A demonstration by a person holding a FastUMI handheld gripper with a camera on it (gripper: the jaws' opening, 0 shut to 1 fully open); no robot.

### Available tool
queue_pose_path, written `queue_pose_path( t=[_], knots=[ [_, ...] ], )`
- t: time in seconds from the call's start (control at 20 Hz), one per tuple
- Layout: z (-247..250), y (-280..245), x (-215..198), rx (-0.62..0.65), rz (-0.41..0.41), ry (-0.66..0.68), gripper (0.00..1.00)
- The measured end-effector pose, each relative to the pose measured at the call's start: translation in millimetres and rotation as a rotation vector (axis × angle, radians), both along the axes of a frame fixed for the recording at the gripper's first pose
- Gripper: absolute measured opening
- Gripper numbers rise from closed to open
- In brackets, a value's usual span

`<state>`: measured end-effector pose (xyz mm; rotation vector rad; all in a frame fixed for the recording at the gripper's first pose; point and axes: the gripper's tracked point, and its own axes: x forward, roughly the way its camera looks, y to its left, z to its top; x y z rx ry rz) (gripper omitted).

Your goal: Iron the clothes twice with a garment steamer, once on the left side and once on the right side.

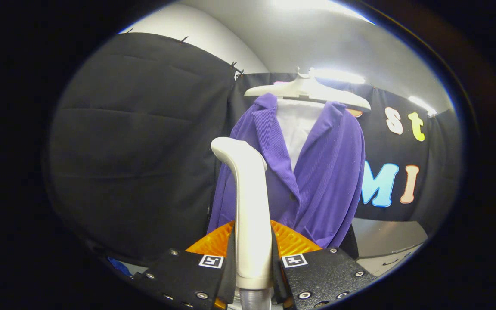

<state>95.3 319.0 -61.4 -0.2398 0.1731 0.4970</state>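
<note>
Both tool (252, 262) fingers on smooth steamer (250, 202), prob.

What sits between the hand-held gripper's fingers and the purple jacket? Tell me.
The white garment steamer, clamped upright in the hand-held gripper, stands before the purple jacket in the gripper view.

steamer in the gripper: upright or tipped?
Upright. The steamer's handle rises straight up between the gripper fingers, which are shut on it; its head bends at the top toward the purple jacket beyond.
</note>
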Motion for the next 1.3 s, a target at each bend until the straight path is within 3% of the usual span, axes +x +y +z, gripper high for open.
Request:
queue_pose_path(
  t=[0.25,0.4,0.75,1.3],
  knots=[
    [45.5,16.0,38.9,-0.007,-0.068,-0.153,0.35],
    [42.0,23.1,51.4,-0.006,-0.115,-0.167,0.35],
    [-4.6,32.1,51.7,-0.097,-0.165,-0.154,0.35],
    [-126.0,19.7,25.6,-0.166,-0.15,0.039,0.35]
  ],
)
